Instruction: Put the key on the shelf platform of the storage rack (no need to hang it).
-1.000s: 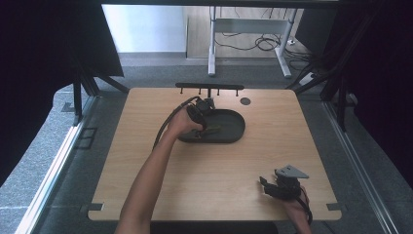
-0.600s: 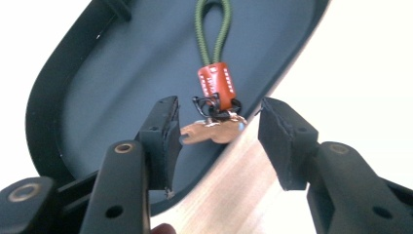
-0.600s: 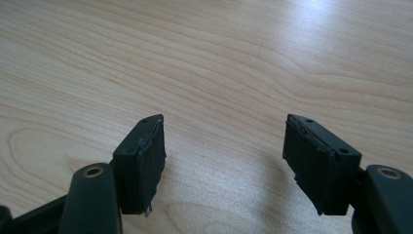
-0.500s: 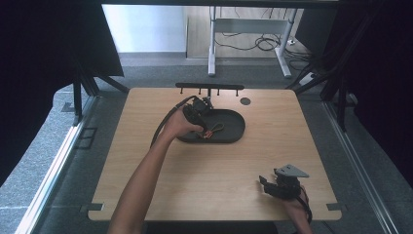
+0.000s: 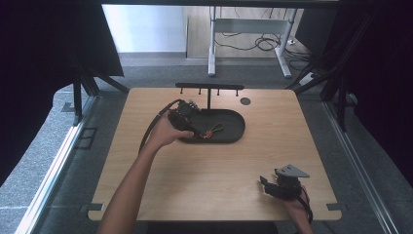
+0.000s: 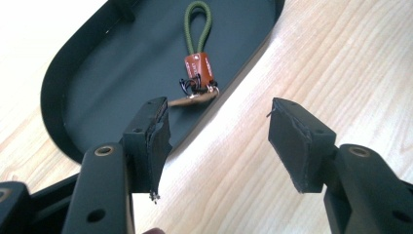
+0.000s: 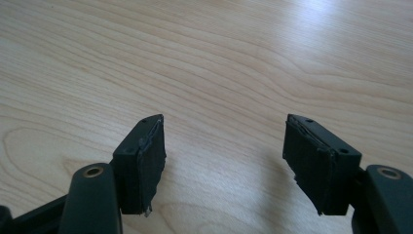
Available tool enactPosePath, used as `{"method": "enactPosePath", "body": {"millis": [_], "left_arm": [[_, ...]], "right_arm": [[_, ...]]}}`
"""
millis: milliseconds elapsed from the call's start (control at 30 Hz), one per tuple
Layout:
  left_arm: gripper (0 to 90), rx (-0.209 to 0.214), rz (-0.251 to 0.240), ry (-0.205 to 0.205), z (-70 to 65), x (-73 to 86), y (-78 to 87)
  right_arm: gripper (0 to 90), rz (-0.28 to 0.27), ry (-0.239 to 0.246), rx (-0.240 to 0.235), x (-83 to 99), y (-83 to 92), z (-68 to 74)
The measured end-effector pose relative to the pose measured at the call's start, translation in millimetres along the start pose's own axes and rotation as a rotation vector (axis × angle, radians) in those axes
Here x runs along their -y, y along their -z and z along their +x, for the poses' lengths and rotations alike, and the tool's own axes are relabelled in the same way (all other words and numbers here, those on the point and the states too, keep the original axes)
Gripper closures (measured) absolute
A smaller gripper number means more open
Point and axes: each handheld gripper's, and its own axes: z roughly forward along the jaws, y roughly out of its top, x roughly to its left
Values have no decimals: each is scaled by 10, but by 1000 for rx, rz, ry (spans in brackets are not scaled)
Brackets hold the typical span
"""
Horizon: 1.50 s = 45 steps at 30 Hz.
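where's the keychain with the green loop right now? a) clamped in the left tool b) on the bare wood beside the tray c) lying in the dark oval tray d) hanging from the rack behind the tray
c: the keychain lies on the floor of the dark oval tray, beyond the left tool, whose jaws stand open and empty.

The tray (image 6: 97,87) is black. Ahead of the jaws, the tag (image 6: 198,70) is orange with an olive-green loop (image 6: 197,24). The table (image 7: 204,63) is pale wood grain.
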Motion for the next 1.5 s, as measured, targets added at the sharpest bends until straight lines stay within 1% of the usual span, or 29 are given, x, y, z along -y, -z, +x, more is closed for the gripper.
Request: {"method": "enactPosePath", "body": {"millis": [67, 100, 133, 200, 233, 267, 300, 367, 433, 467, 500, 667, 700, 733, 800, 867, 900, 933, 1000, 1067, 1100, 1167, 1200, 1233, 1300, 1333, 1367, 1433, 1500], "left_arm": [[404, 2, -14, 6, -8, 78, 58], [403, -4, -15, 2, -14, 164, 115], [401, -4, -15, 2, -14, 164, 115], [400, -10, -27, 4, -28, 266, 170], [397, -4, -45, 13, -41, 384, 213], [397, -4, -45, 13, -41, 384, 213], [396, -5, -49, 24, -54, 446, 228], [395, -20, -49, 20, -85, 567, 241], [394, -3, -64, 26, -107, 687, 247], [394, -2, -69, 31, -115, 798, 252], [394, -2, -69, 31, -115, 798, 252], [396, -19, -86, 57, -117, 1055, 281], [398, -32, -88, 60, -144, 1166, 283], [397, -32, -88, 60, -144, 1166, 283], [394, -28, -81, 63, -181, 1282, 276], [397, -38, -88, 74, -224, 1393, 262], [397, -35, -97, 82, -256, 1494, 246], [399, -35, -97, 82, -256, 1494, 246], [401, -43, -102, 90, -290, 1580, 228], [401, -35, -113, 93, -315, 1660, 202], [401, -35, -117, 105, -334, 1714, 181], [398, -38, -116, 103, -338, 1739, 167], [397, -36, -118, 116, -343, 1777, 136], [396, -36, -118, 116, -343, 1777, 136], [389, -37, -87, 105, -326, 1783, 105], [383, -42, -86, 108, -318, 1787, 105], [383, -39, -95, 122, -310, 1791, 112], [380, -23, -107, 139, -296, 1796, 120], [377, -18, -118, 153, -292, 1793, 116]], "right_arm": [[320, -10, -5, 14, 5, 40, 4], [321, -11, -5, 16, 3, 47, 6], [321, -11, -5, 16, 3, 47, 6], [321, -9, -4, 22, 5, 47, 18], [320, -4, -1, 24, 12, 46, 29], [320, -4, -1, 24, 12, 46, 29], [321, 0, 1, 24, 21, 43, 36], [320, 1, 1, 25, 24, 42, 37], [320, 3, 2, 25, 28, 36, 35], [321, 5, 1, 27, 28, 31, 36], [321, 5, 2, 26, 29, 29, 37], [320, 5, 5, 31, 28, 25, 43], [320, 7, 7, 31, 30, 19, 44], [320, 11, 6, 32, 28, 18, 45], [320, 8, 7, 33, 27, 17, 48], [320, 12, 6, 33, 22, 11, 61], [320, 13, 7, 31, 21, 10, 66], [320, 13, 7, 31, 21, 10, 66], [320, 14, 11, 33, 18, 6, 78], [319, 14, 10, 33, 16, 3, 90], [319, 16, 11, 32, 12, -1, 92], [319, 15, 12, 33, 8, -4, 92], [318, 11, 12, 34, -7, -4, 95], [318, 11, 12, 34, -7, -4, 95], [318, 5, 11, 36, -23, -2, 89], [318, 4, 10, 34, -29, -1, 84], [317, 3, 10, 32, -34, 0, 80], [316, -2, 7, 28, -46, 7, 65], [315, -12, 0, 25, -63, 19, 46]]}}
